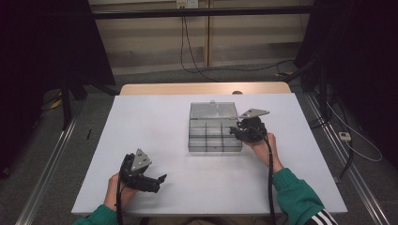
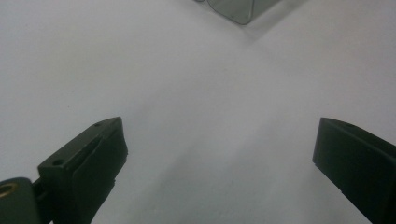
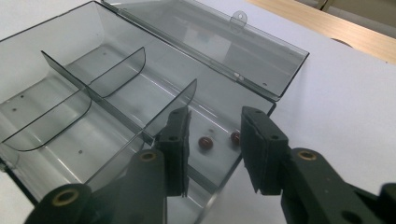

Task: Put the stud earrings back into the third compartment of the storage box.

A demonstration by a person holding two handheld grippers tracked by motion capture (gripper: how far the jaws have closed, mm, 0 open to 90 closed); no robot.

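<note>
Black right gripper (image 3: 212,140) jaws part-open (empty) over beads (image 3: 205,143)

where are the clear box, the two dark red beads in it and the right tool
clear box (image 3: 93,100), right gripper view, on a middle divider wall
dark red beads (image 3: 205,143), right gripper view, on the left bead, in the corner compartment
right tool (image 3: 215,140), right gripper view, midway between its tips, over that compartment

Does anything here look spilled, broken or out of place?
Nothing stands out. The clear divided box sits flat on the white table with its lid laid open, uncracked. Two small dark red beads lie inside one compartment below the right tool; none lie loose on the table.
</note>
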